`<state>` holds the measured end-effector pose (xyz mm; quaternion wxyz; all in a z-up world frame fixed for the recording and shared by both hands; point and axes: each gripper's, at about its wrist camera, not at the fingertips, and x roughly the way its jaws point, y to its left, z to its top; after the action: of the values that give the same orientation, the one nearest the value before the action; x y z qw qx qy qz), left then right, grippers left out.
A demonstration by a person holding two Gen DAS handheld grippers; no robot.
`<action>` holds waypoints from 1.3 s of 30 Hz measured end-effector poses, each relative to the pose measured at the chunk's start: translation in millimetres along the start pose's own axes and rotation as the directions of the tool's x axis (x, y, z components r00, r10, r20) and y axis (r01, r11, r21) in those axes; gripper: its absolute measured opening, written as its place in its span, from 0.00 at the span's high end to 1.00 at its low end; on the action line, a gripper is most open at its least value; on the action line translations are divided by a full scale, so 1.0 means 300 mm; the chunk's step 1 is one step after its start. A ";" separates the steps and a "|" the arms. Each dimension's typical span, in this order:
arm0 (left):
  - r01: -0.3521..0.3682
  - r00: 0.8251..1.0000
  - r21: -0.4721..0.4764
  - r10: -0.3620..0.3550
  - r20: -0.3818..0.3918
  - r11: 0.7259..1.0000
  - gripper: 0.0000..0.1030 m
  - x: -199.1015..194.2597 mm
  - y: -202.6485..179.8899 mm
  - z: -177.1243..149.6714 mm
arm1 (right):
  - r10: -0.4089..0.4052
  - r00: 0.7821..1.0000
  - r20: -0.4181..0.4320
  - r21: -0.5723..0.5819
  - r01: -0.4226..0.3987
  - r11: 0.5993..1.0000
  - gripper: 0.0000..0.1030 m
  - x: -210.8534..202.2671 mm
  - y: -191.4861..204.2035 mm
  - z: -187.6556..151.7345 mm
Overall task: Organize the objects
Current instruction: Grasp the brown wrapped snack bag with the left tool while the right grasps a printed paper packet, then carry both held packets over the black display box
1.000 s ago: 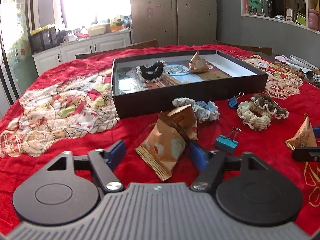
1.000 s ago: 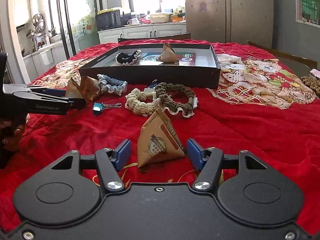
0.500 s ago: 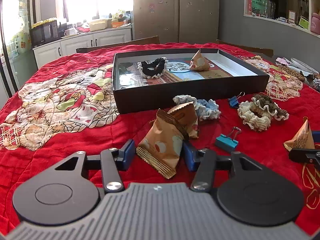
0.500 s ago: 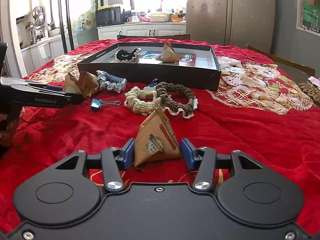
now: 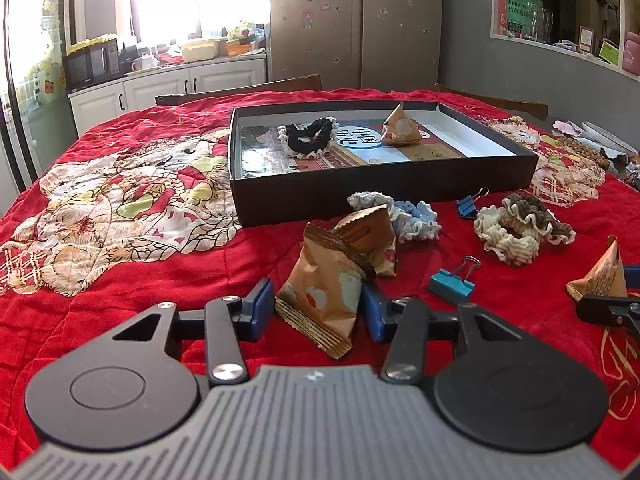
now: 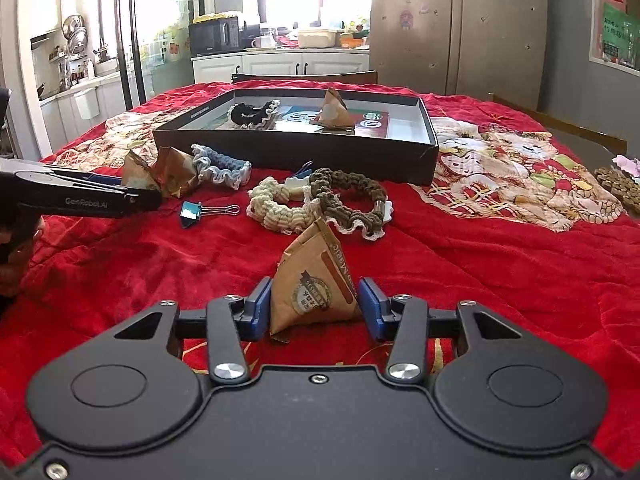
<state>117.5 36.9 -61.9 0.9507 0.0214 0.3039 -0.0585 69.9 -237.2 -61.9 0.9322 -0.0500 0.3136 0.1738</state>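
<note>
My left gripper (image 5: 318, 308) has its jaws closing, and the blue pads touch both sides of a brown snack packet (image 5: 324, 292) lying on the red cloth. A second brown packet (image 5: 372, 236) leans behind it. My right gripper (image 6: 316, 310) is closing too, its pads against both sides of a triangular brown packet (image 6: 316, 288) that stands upright. Farther back sits a shallow black box (image 5: 380, 188) holding a black scrunchie (image 5: 308, 140) and another triangular packet (image 5: 400, 128).
Between the grippers and the box lie a pale blue scrunchie (image 5: 416, 220), a cream scrunchie (image 5: 504, 236), a brown scrunchie (image 5: 532, 208), a teal binder clip (image 5: 452, 284) and a blue binder clip (image 5: 468, 206). Chair backs stand beyond the table.
Both grippers narrowed from wide apart until their pads reached the packets between them. Neither hand nor packet shifted.
</note>
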 end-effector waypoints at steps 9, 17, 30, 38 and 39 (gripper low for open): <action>0.004 1.000 -0.007 -0.004 0.000 1.000 0.58 -0.011 0.002 -0.003 | -0.006 1.000 0.015 0.009 0.006 1.000 0.59 -0.016 -0.010 0.009; 0.012 1.000 -0.017 -0.012 0.003 1.000 0.59 -0.027 0.005 -0.003 | -0.009 0.999 0.047 0.006 0.008 1.000 0.59 -0.049 -0.014 0.037; 0.020 1.000 -0.025 -0.019 0.012 1.000 0.59 -0.056 0.006 0.008 | 0.004 0.997 0.081 -0.028 -0.001 1.000 0.59 -0.066 0.015 0.087; 0.036 0.999 -0.024 -0.035 0.032 0.999 0.60 -0.086 0.003 0.030 | 0.012 0.995 0.098 -0.047 -0.007 0.999 0.59 -0.062 0.027 0.122; 0.039 0.999 -0.023 -0.039 0.038 0.999 0.60 -0.092 0.003 0.038 | 0.012 0.995 0.100 -0.051 -0.007 0.999 0.59 -0.062 0.028 0.127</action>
<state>101.8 39.6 -36.5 0.9551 0.0032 0.2870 -0.0738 74.8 -227.2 -20.3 0.9444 -0.0630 0.2620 0.1885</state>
